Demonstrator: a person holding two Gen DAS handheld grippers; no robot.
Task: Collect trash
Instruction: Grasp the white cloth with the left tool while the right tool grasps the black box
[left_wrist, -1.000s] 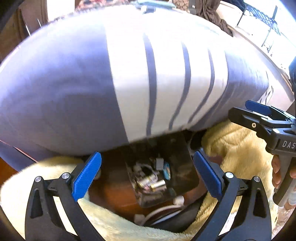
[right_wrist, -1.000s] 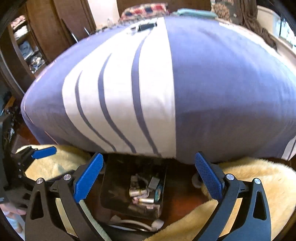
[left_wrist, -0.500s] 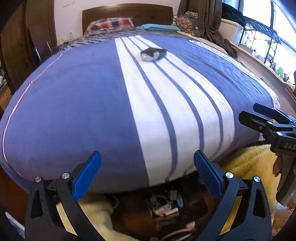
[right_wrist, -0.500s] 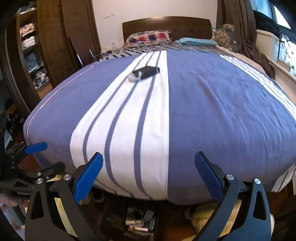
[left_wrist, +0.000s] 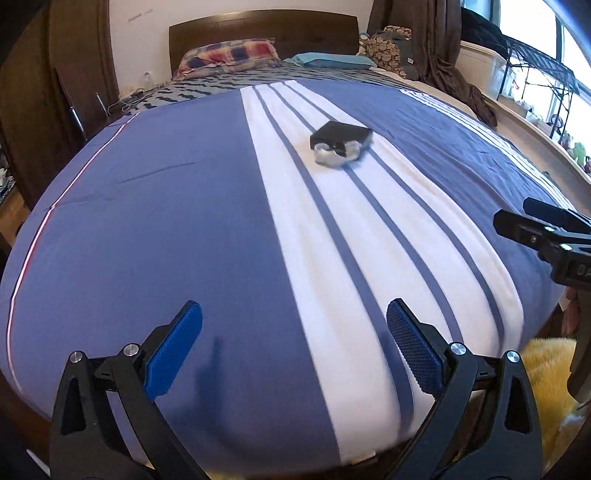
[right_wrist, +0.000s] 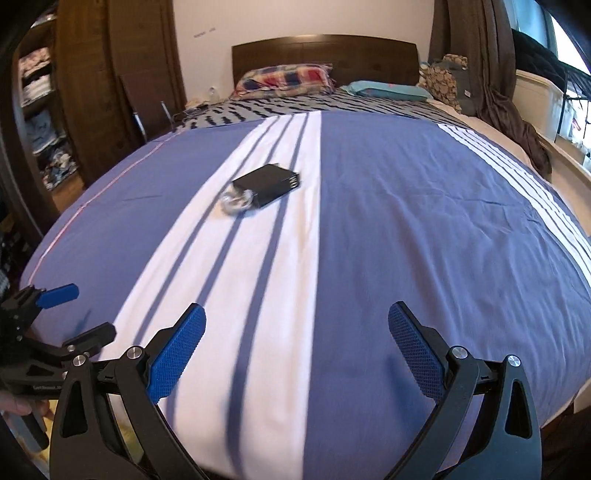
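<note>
A flat black box (left_wrist: 341, 134) (right_wrist: 269, 184) lies on the white stripe in the middle of the bed. A crumpled clear wrapper (left_wrist: 334, 155) (right_wrist: 236, 201) rests against its near side. My left gripper (left_wrist: 294, 349) hovers open over the foot end of the bed, far short of both items, nothing between its fingers. My right gripper (right_wrist: 297, 350) is open and empty too, level with it at the foot end. Each gripper shows at the edge of the other's view: the right one (left_wrist: 546, 229), the left one (right_wrist: 55, 317).
The blue and white striped bedspread (left_wrist: 184, 221) (right_wrist: 406, 221) covers the bed. Pillows (right_wrist: 284, 79) and a dark headboard (right_wrist: 325, 51) are at the far end. A wardrobe (right_wrist: 44, 110) stands left, a window ledge (left_wrist: 535, 129) right, a yellow fluffy rug (left_wrist: 546, 369) below.
Both grippers rose from the dark bin of trash on the floor by the bed's foot to above the bedspread. The bin dropped out of view; the box and wrapper came into sight.
</note>
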